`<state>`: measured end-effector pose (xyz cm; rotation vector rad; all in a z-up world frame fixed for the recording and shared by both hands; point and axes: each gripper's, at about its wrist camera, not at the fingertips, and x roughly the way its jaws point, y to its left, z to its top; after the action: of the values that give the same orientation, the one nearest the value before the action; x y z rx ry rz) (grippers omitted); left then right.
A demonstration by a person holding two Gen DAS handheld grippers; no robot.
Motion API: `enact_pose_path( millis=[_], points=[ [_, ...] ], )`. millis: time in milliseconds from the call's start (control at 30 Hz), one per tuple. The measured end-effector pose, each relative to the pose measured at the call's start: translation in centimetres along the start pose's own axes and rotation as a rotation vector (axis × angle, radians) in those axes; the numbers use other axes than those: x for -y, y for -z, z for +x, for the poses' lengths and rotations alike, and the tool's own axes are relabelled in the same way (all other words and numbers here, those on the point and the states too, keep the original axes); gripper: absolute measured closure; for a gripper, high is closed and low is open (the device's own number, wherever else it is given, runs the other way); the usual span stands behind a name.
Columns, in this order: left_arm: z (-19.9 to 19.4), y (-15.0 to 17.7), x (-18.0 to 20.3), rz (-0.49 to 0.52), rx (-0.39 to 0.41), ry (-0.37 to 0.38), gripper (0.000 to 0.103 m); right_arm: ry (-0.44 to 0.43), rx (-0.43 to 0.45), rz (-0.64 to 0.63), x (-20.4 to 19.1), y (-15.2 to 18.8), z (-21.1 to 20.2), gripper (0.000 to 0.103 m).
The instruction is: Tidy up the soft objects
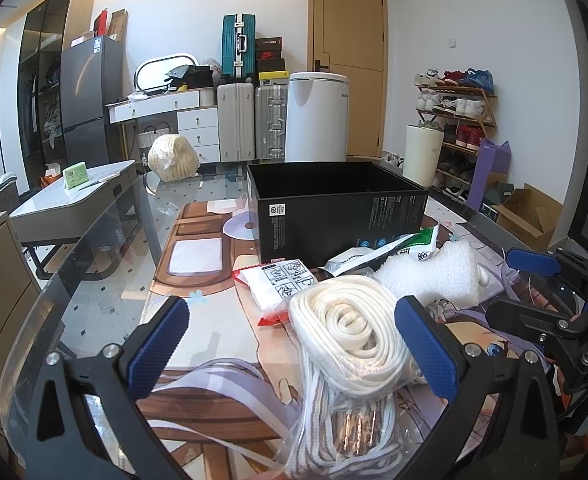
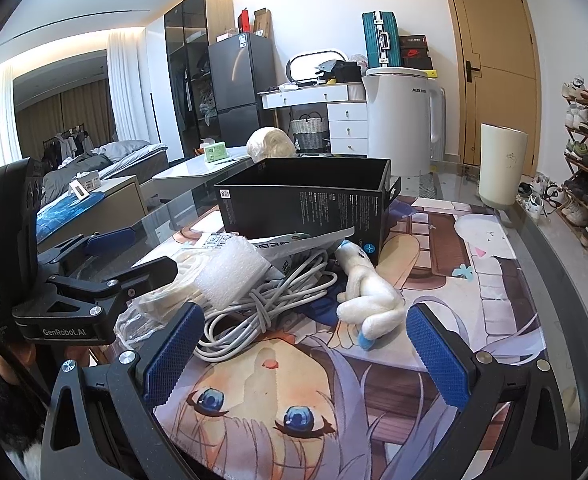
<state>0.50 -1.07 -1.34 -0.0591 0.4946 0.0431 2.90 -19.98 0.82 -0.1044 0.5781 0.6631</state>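
Note:
A bagged coil of white rope [image 1: 348, 330] lies on the printed mat between the open fingers of my left gripper [image 1: 294, 344], nearer the right finger. Behind it lie a white packet with red edges [image 1: 280, 284], a white foam block [image 1: 434, 276] and a green-and-white pouch [image 1: 394, 248]. An open black box [image 1: 334, 204] stands beyond them. In the right wrist view my right gripper [image 2: 302, 352] is open, with a white plush toy [image 2: 368, 292] and a grey cable bundle [image 2: 262, 300] just ahead of it. The foam block [image 2: 234, 276] and the black box [image 2: 306, 200] show there too.
The glass table edge [image 1: 74, 264] runs along the left. A bagged cream bundle [image 1: 172, 158] sits at the table's far end. A tall white canister [image 2: 502, 168] stands at the far right corner. My right gripper [image 1: 550, 292] shows in the left wrist view.

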Motion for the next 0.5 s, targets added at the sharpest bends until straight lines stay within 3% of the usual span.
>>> enact_pose_path(
  millis=[500],
  points=[
    [-0.6,-0.7,0.3,0.040,-0.012,-0.023,0.000,0.072,-0.014,0.040,1.7,-1.2,-0.1,0.001]
  ],
)
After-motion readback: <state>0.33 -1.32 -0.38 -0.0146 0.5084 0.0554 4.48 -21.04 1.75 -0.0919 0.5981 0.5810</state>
